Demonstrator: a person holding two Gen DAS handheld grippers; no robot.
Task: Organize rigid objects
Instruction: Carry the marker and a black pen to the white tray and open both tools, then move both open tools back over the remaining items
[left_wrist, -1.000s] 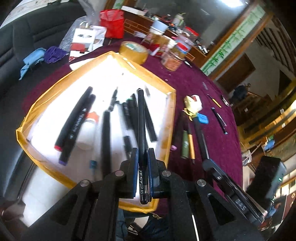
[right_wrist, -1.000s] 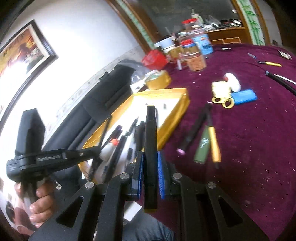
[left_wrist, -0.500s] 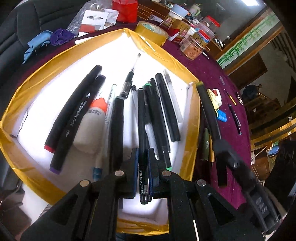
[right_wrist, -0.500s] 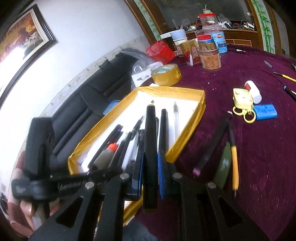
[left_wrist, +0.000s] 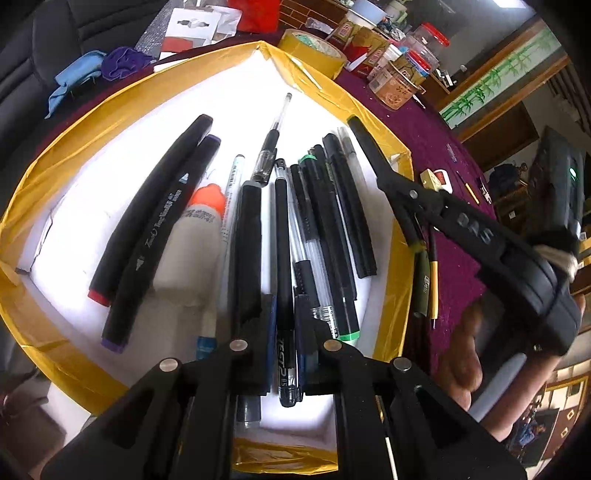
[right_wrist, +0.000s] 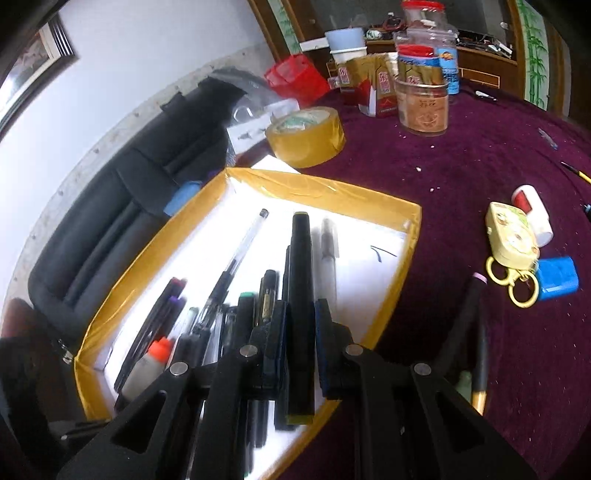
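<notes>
**Left wrist view: both grippers over the pen box, each with a pen between its fingers**

My left gripper (left_wrist: 285, 332) sits low over the gold-edged box (left_wrist: 66, 147). A black gel pen (left_wrist: 283, 258) runs between its fingers toward 12 o'clock, with small gaps on either side, so I cannot tell whether the pads are clamping it or have let go. The pen lies in line with the other pens on the white floor of the box. At 10 o'clock are two thick black markers (left_wrist: 155, 221) and a glue bottle (left_wrist: 195, 240) with an orange cap.

My right gripper (right_wrist: 300, 328) is closed on a thick black marker (right_wrist: 301, 295), held above the box's near right part and pointing to 12 o'clock. From the left camera that gripper enters at 3 o'clock, over the box's right rim.

On the purple tablecloth (right_wrist: 480, 155), a tape roll (right_wrist: 306, 136) sits at 12 o'clock beyond the box, and a blue sharpener (right_wrist: 557, 273) at 3 o'clock.
</notes>
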